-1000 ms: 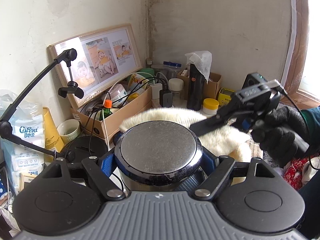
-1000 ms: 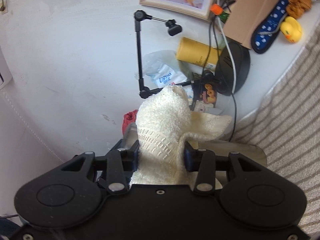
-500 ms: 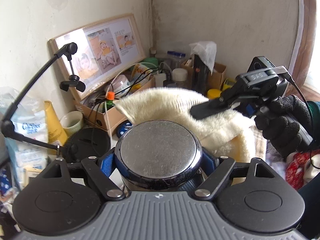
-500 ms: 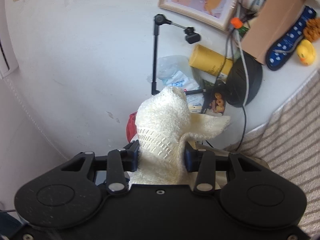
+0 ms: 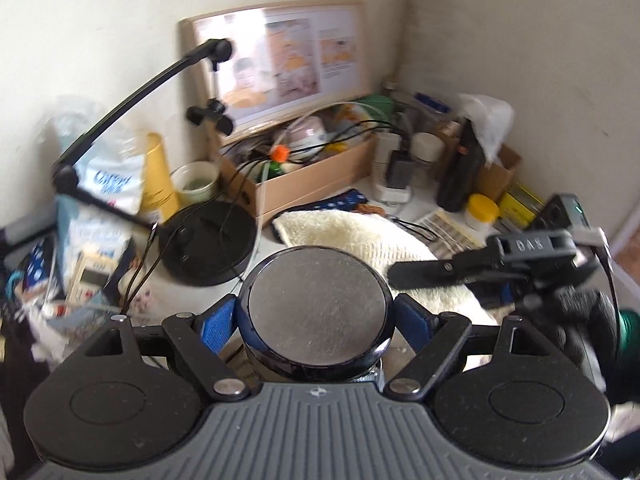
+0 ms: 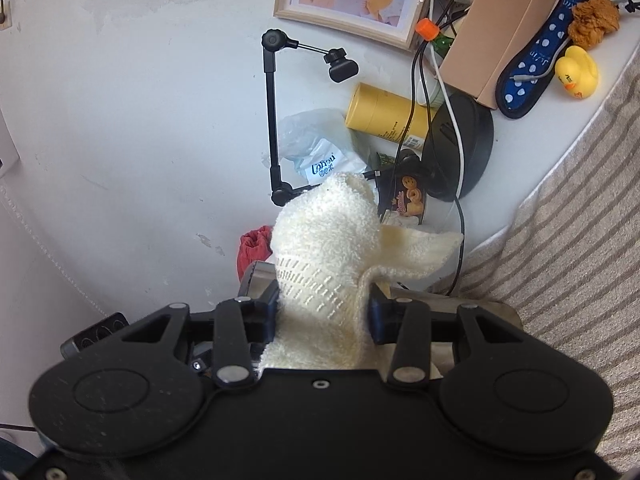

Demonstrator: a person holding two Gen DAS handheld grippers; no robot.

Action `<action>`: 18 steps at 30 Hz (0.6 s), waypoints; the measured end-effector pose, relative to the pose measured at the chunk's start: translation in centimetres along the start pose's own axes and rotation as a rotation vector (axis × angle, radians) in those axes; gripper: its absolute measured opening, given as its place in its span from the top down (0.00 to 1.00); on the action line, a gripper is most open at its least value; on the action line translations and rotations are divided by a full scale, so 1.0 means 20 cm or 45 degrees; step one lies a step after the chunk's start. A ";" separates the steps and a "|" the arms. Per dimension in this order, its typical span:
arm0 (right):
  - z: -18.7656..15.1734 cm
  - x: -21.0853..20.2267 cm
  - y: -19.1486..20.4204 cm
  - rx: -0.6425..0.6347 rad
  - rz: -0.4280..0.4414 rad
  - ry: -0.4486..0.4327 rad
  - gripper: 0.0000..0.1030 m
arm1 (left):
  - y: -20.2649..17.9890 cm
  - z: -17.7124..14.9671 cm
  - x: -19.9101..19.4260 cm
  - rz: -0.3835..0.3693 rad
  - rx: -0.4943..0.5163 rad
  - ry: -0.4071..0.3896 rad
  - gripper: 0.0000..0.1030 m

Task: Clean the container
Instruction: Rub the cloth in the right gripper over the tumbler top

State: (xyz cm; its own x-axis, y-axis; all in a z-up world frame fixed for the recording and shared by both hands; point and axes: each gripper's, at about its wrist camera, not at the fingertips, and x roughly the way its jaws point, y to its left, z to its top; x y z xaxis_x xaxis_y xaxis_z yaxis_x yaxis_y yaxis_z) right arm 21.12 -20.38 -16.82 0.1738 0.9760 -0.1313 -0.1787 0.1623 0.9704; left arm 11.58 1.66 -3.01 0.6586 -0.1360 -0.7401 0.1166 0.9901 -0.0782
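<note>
My left gripper point(image 5: 318, 316) is shut on a dark metal container point(image 5: 318, 306) and holds it with its flat steel end facing the camera. My right gripper point(image 6: 324, 304) is shut on a cream towel point(image 6: 326, 240). In the left wrist view the right gripper point(image 5: 476, 266) presses the towel point(image 5: 360, 232) against the far right side of the container. In the right wrist view a strip of the container's shiny wall point(image 6: 256, 280) shows under the towel.
A cluttered white table point(image 6: 532, 136) holds a cardboard box point(image 5: 312, 176), a black lamp base point(image 5: 208, 240) with its jointed arm point(image 5: 132, 96), a yellow tube point(image 6: 384, 114), a rubber duck point(image 6: 576, 72) and a framed photo point(image 5: 280, 60). A striped cloth point(image 6: 568, 248) lies at the right.
The left view has tilted down toward the table. The towel and right gripper have dropped lower behind the container's far right side. Both grips are unchanged.
</note>
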 end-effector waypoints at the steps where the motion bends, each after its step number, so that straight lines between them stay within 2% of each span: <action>1: 0.00 0.00 0.00 0.002 0.002 0.000 0.60 | -0.01 0.00 0.00 0.028 -0.029 0.001 0.19; 5: -0.01 0.00 0.00 0.010 0.004 -0.005 0.60 | -0.08 -0.05 0.02 0.146 -0.074 -0.039 0.19; 6: -0.01 0.00 0.00 0.009 0.004 -0.006 0.60 | -0.08 -0.06 0.02 0.157 -0.087 -0.063 0.19; 9: -0.01 -0.01 0.00 0.006 0.005 -0.011 0.60 | -0.09 -0.08 0.02 0.157 -0.018 -0.107 0.20; 13: 0.00 -0.03 0.01 -0.010 0.013 -0.013 0.60 | -0.03 -0.06 0.02 -0.005 0.172 -0.075 0.20; 16: 0.01 -0.04 0.05 -0.037 0.032 -0.009 0.60 | 0.05 -0.07 0.03 -0.222 0.407 -0.129 0.20; 18: 0.02 -0.05 0.06 -0.044 0.041 -0.007 0.60 | 0.13 -0.08 0.04 -0.348 0.464 -0.161 0.20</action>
State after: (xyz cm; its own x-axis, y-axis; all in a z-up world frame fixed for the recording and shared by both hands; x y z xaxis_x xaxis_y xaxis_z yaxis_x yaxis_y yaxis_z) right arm 21.10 -21.23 -15.48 0.1728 0.9800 -0.0985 -0.2178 0.1355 0.9665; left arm 11.23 4.22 -4.81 0.6502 -0.4159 -0.6358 0.5370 0.8436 -0.0026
